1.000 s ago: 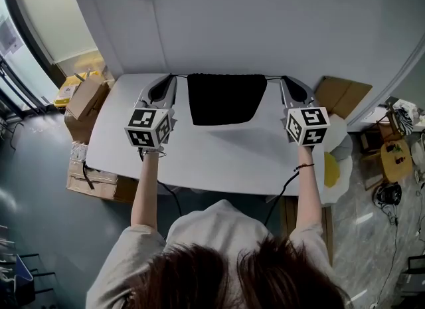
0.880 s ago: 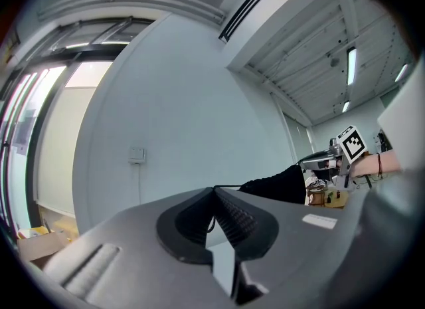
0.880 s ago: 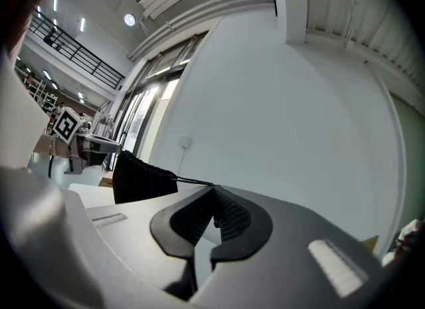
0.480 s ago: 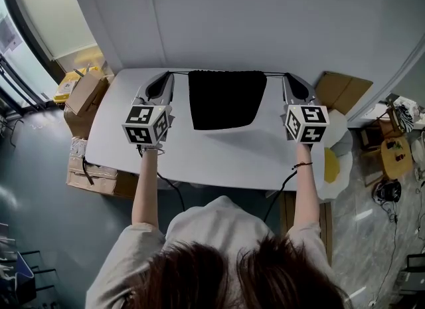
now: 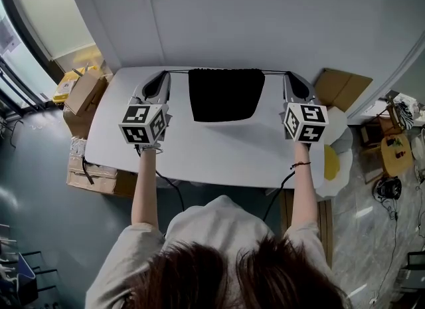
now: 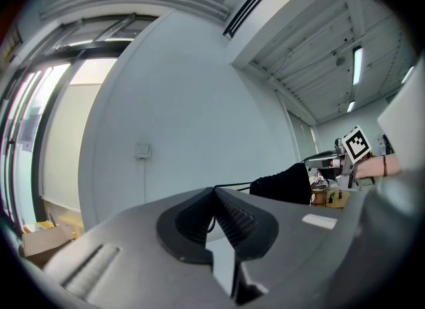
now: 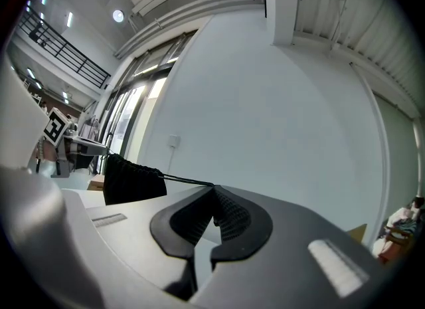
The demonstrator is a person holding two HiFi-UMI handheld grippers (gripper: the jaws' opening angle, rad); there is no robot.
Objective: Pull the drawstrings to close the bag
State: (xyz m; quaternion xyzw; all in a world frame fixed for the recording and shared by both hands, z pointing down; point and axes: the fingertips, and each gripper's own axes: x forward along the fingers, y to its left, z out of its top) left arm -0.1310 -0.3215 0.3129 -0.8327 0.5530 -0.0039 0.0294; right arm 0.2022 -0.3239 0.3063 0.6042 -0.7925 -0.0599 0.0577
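Bag (image 5: 224, 95) is lying at worktop (image 5: 199, 158) rear, between grippers. L gripper (image 5: 165, 75) fingers are pinching L cord (image 6: 232, 185); R gripper (image 5: 287, 75) fingers are pinching R cord (image 7: 179, 179). Fabric prob. soft, light. Cords thin, may slip: keep them deep in the fingers.

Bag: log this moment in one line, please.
left gripper: shut on left drawstring | right gripper: shut on right drawstring | both taut | bag: black, between grippers, over table
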